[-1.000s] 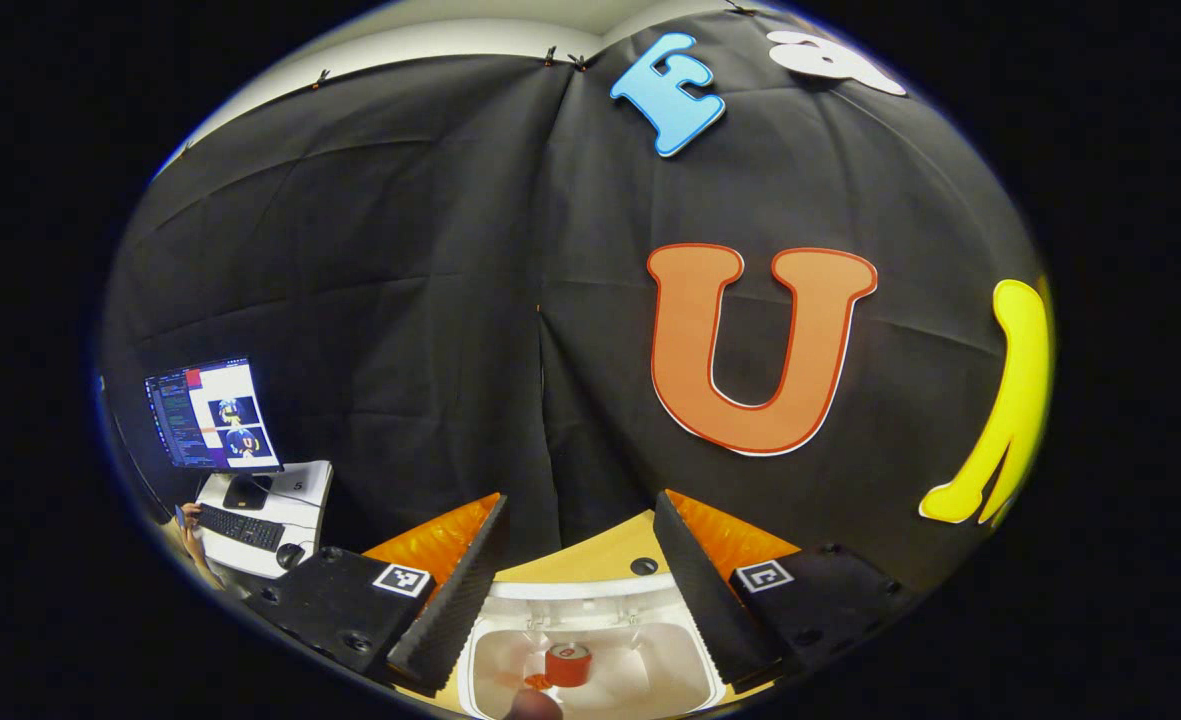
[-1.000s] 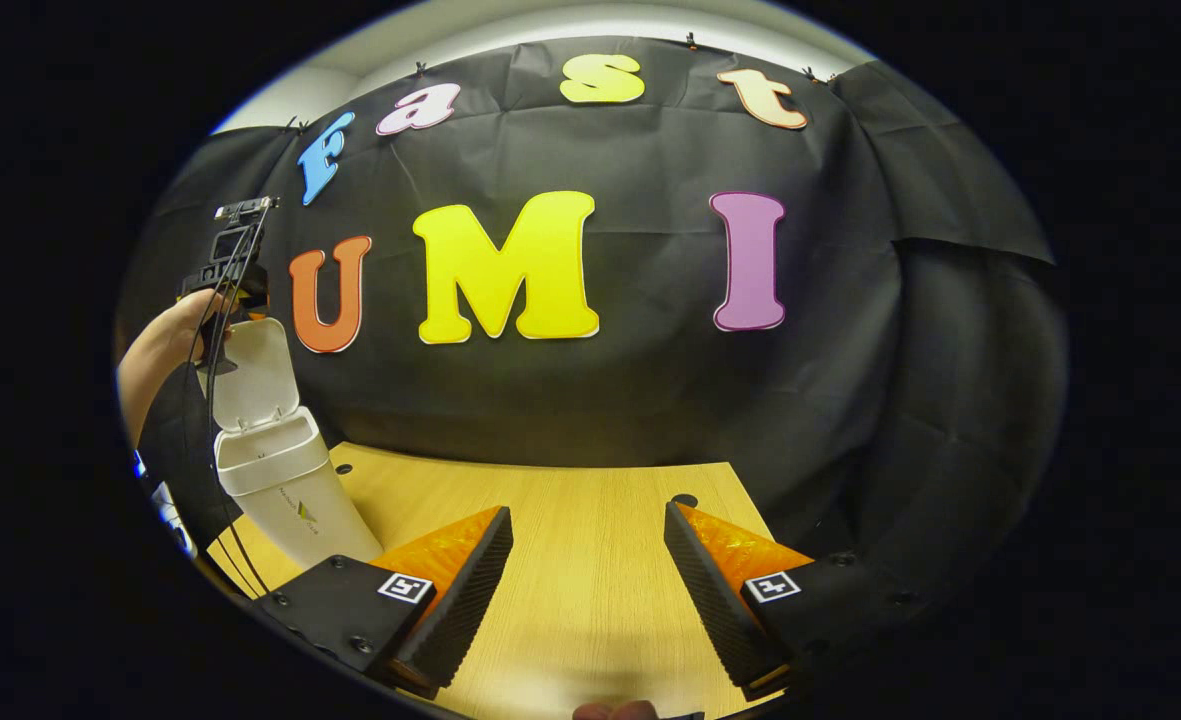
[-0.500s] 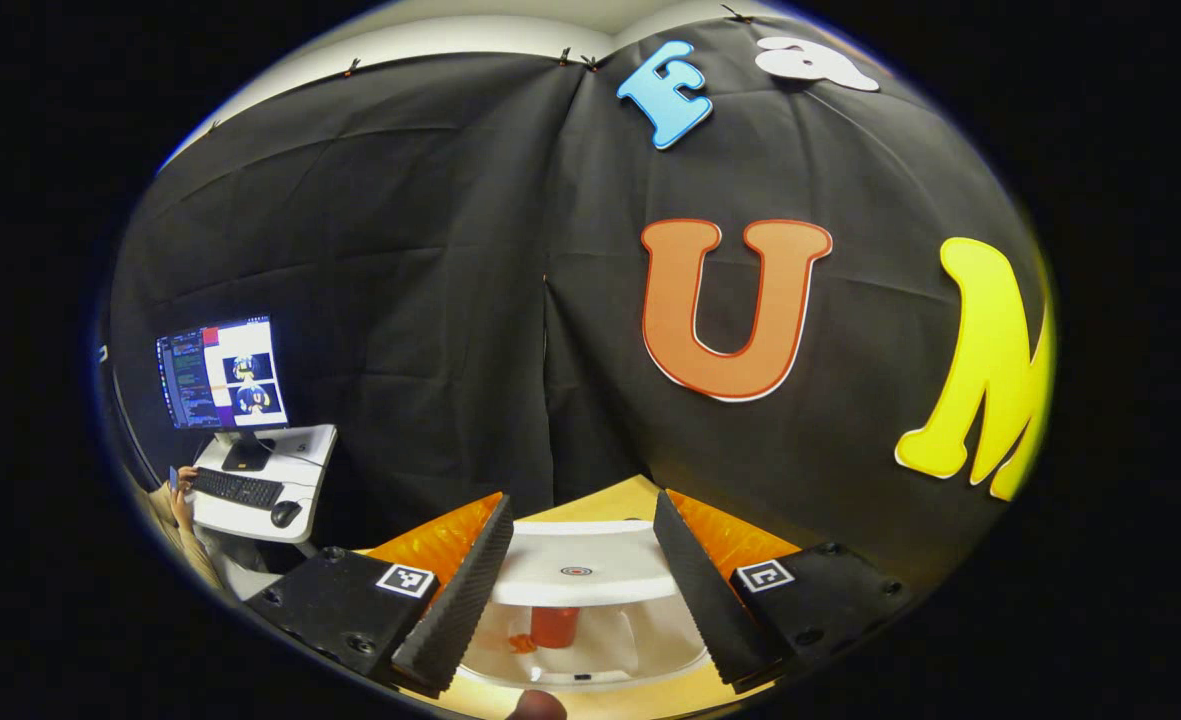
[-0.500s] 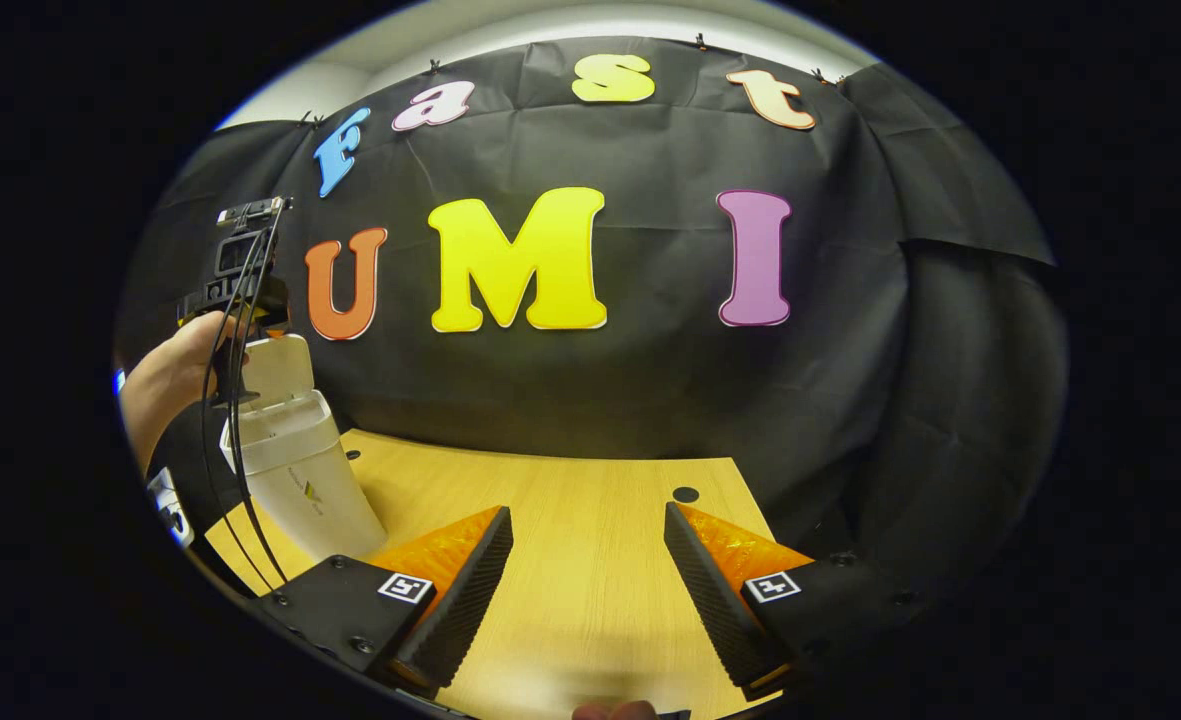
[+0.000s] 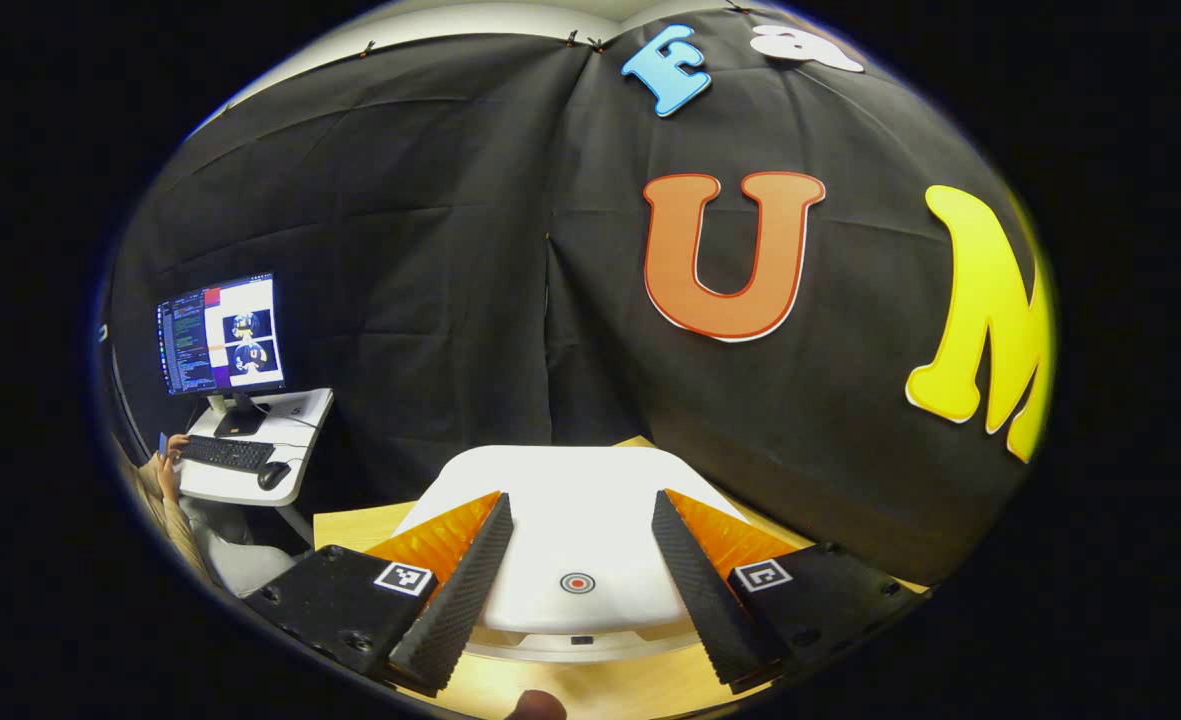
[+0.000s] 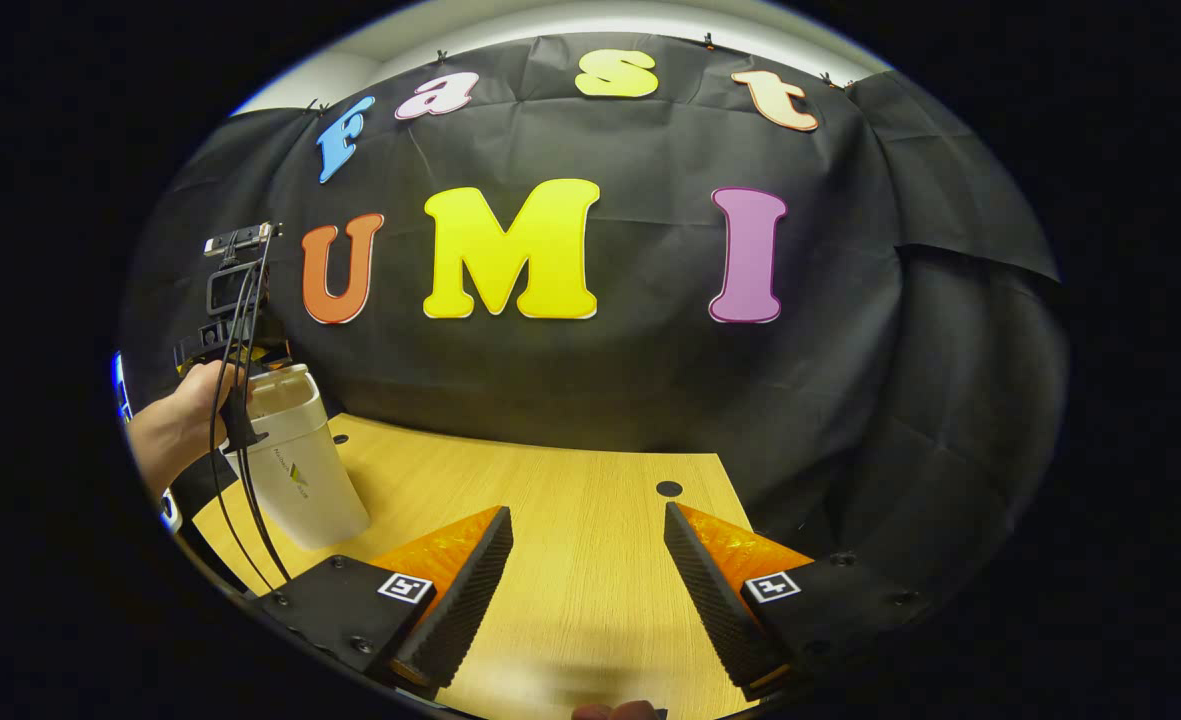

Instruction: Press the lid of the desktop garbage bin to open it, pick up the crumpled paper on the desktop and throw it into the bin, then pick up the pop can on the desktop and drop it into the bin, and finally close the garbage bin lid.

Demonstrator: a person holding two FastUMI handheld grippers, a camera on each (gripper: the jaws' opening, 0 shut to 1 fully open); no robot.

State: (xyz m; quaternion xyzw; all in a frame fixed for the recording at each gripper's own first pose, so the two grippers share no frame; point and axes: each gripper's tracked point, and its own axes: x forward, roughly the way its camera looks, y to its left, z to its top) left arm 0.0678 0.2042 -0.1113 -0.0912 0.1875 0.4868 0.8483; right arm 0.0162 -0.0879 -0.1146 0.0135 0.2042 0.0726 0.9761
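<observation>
Left gripper point(image 5: 577, 590) wide apart, nothing held, its 2 fingers low over the white lid point(image 5: 570, 500) of the garbage bin point(image 6: 295, 465); lid looks down, red dot mark between the fingers. Right gripper point(image 6: 590, 590) also wide, empty, above bare wooden desktop point(image 6: 570, 520). Bin stands at the desk's far left, a hand point(image 6: 190, 405) beside it. Monitor point(image 5: 220, 335) and keyboard point(image 5: 225, 455) off to the side.

Light wooden table point(image 6: 570, 540), with a small dark round hole point(image 6: 668, 489) near its far edge. White bin point(image 6: 295, 460) upright at the left end, lid apparently down. Beyond the wall cloth, white desk point(image 5: 250, 460) carrying monitor point(image 5: 218, 335), keyboard point(image 5: 222, 453), mouse point(image 5: 271, 475).
</observation>
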